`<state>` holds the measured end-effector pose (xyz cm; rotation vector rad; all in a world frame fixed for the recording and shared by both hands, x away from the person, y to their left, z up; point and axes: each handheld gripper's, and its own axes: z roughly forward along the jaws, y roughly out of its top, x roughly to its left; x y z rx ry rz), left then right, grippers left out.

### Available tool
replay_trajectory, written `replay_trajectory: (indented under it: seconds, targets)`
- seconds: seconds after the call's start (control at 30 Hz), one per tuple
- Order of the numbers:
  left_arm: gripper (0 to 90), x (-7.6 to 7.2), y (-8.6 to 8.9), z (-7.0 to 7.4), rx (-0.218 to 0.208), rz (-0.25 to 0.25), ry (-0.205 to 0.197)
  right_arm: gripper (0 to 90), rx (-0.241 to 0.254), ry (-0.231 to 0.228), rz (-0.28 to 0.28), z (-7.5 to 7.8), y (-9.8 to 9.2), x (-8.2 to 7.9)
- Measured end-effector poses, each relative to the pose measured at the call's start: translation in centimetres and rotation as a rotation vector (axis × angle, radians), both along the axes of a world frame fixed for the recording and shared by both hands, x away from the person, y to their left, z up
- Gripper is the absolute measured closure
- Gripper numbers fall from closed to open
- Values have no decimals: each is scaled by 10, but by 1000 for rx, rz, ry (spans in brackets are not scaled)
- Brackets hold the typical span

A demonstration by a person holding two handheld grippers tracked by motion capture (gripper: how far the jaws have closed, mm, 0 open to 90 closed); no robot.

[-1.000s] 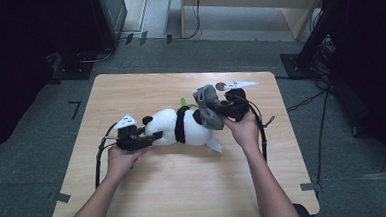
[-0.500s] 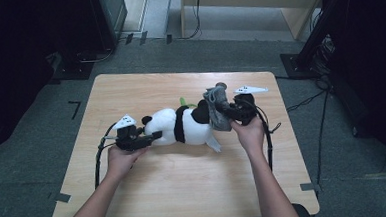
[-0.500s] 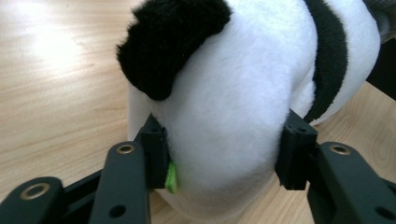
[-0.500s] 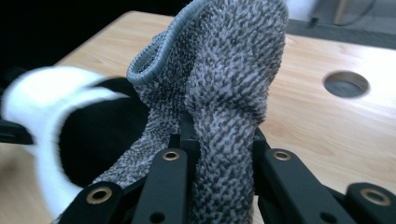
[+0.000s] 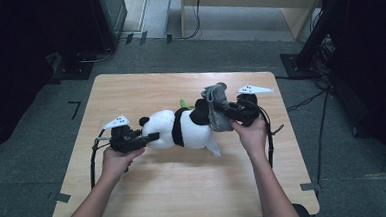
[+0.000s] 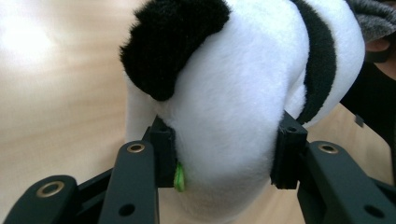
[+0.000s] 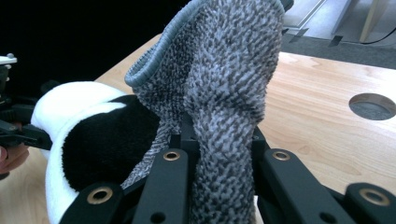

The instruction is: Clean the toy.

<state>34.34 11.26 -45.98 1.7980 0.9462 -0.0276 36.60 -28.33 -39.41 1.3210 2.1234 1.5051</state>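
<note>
A black and white plush panda (image 5: pixel 182 129) lies on its side in the middle of the wooden table (image 5: pixel 185 189). My left gripper (image 5: pixel 155 137) holds its left end. In the left gripper view the pads (image 6: pixel 289 154) dent the white fur of the panda (image 6: pixel 233 116); the jaws have just been closing on it. A green tag (image 6: pixel 179 177) peeks out by the left pad. My right gripper (image 5: pixel 221 114) is shut on a grey knitted sock (image 5: pixel 216 107) at the panda's right end. The sock (image 7: pixel 224 70) stands up between the right gripper (image 7: pixel 219 140) jaws, against a black limb (image 7: pixel 107 144).
A round hole (image 7: pixel 372 106) is cut in the tabletop near the right side. Cables trail from both grippers across the table. Dark equipment (image 5: pixel 106 18) and a black stand (image 5: pixel 322 36) flank the far end, on grey floor.
The right gripper and the grey sock have shifted a little to the right and nearer the person. The left hand has stayed in place at the panda's end.
</note>
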Motion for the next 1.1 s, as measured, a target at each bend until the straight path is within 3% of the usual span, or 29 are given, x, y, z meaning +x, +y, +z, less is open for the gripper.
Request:
replay_trajectory:
  seconds: [0.1,0.27,0.37,0.47,0.53,0.6,0.67,0.87,0.97,1.1]
  targets:
    - [537,0,-1,-6,55,-9,17,788,-18,10,6,-1,1,-1]
    - [510,3,1,-12,32,4,11,787,4,-12,22,9,4,-5]
    - [498,2,0,-12,39,5,-7,787,8,-46,61,21,14,-11]
    - [485,2,0,-13,44,4,-19,787,12,-36,116,23,26,-13]
    - [464,2,0,-14,45,0,-31,787,-17,-23,139,19,34,-11]
    - [432,1,0,-14,57,-7,-49,787,-87,-7,140,10,44,-8]
    - [374,1,1,-14,61,-14,-65,788,-106,-4,137,3,46,-4]
    - [285,3,4,-16,36,-25,-80,788,-77,6,135,-3,41,5]
    - [276,3,6,-14,44,-24,-85,788,-69,4,137,-4,41,8]
    - [228,4,7,-11,85,-49,-110,788,-48,8,135,-8,39,13]
